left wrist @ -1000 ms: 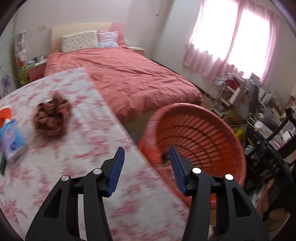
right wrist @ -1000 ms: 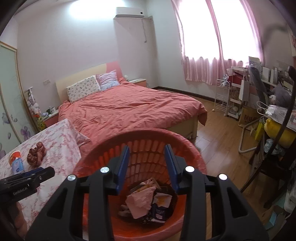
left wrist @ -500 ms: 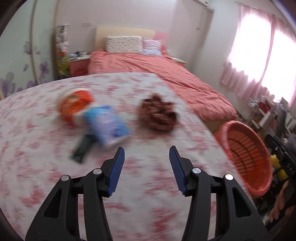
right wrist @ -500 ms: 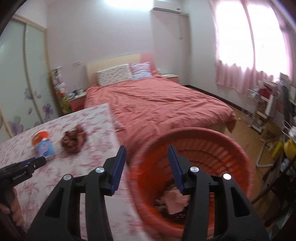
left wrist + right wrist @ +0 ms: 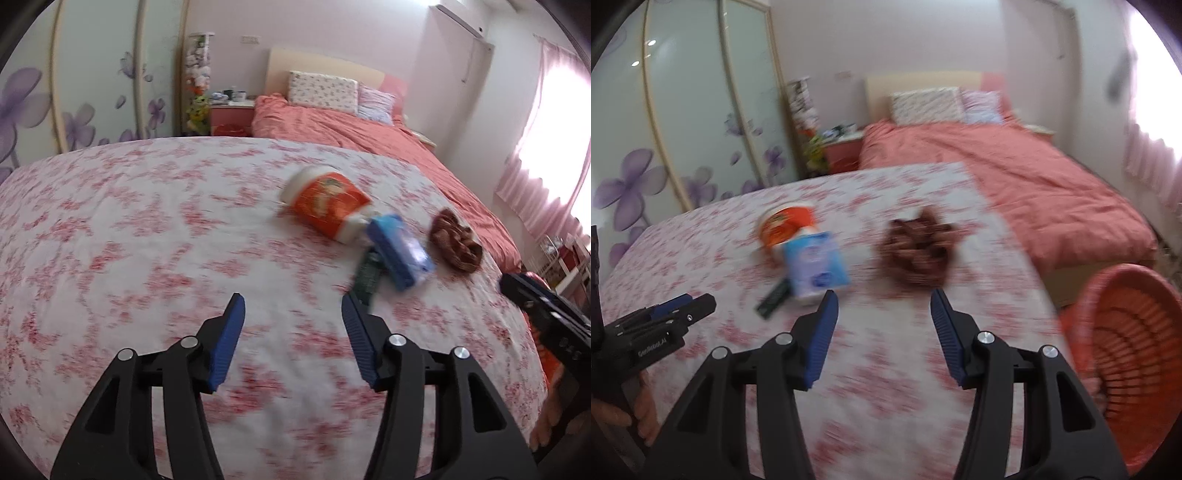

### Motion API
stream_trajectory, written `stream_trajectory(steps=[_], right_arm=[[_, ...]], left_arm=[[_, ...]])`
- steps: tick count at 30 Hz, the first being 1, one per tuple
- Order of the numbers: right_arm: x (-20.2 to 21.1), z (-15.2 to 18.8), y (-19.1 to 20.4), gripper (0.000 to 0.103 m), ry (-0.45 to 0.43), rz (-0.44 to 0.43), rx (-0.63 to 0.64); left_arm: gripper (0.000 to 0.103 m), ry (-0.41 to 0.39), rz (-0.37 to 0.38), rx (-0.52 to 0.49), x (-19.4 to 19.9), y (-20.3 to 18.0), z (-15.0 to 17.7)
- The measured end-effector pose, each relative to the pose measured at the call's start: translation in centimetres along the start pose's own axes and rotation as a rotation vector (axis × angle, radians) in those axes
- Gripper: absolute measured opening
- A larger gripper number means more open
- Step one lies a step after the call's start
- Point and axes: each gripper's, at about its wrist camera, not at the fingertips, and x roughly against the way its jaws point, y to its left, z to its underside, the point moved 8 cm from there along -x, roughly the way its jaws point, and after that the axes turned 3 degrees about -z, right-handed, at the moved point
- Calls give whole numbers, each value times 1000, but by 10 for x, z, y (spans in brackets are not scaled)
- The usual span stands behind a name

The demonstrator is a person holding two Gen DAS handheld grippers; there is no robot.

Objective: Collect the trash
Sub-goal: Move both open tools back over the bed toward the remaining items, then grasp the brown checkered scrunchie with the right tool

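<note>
Gripper pair (image 5: 291, 325) (image 5: 881, 321) opening — four scraps (image 5: 916, 253).

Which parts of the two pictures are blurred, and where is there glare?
Left wrist view: cup and blue pack smeared by motion, window overexposed. Right wrist view: stronger blur on brown bundle, cloth and basket; both grippers' fingers stay sharp.

Tablecloth (image 5: 147, 229): matt cloth, red floral print. Basket (image 5: 1137, 354): orange slatted plastic; cup (image 5: 327, 206): glossy printed paper or plastic; blue packet (image 5: 400, 253): shiny film. Gripper fingers (image 5: 227, 347): ribbed blue pads on matt black plastic, metal pins.
</note>
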Motion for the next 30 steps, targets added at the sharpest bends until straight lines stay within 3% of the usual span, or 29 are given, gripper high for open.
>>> stream_trajectory(steps=[5, 10, 15, 17, 23, 30], right_arm=[[-39, -3, 30, 52, 63, -39, -7], [-46, -18, 9, 52, 6, 79, -88], [-65, -28, -22, 52, 47, 178, -121], [-79, -26, -27, 51, 101, 213, -107], [-92, -19, -36, 22, 153, 237, -95], [-87, -17, -40, 11, 149, 195, -126]], left_arm=[[61, -30, -43, 2, 3, 24, -7], [61, -19, -18, 38, 1, 45, -7], [61, -7, -1, 50, -5, 48, -7], [61, -1, 5, 46, -8, 45, -7], [61, 1, 25, 30, -12, 35, -8], [61, 8, 52, 5, -12, 17, -8]])
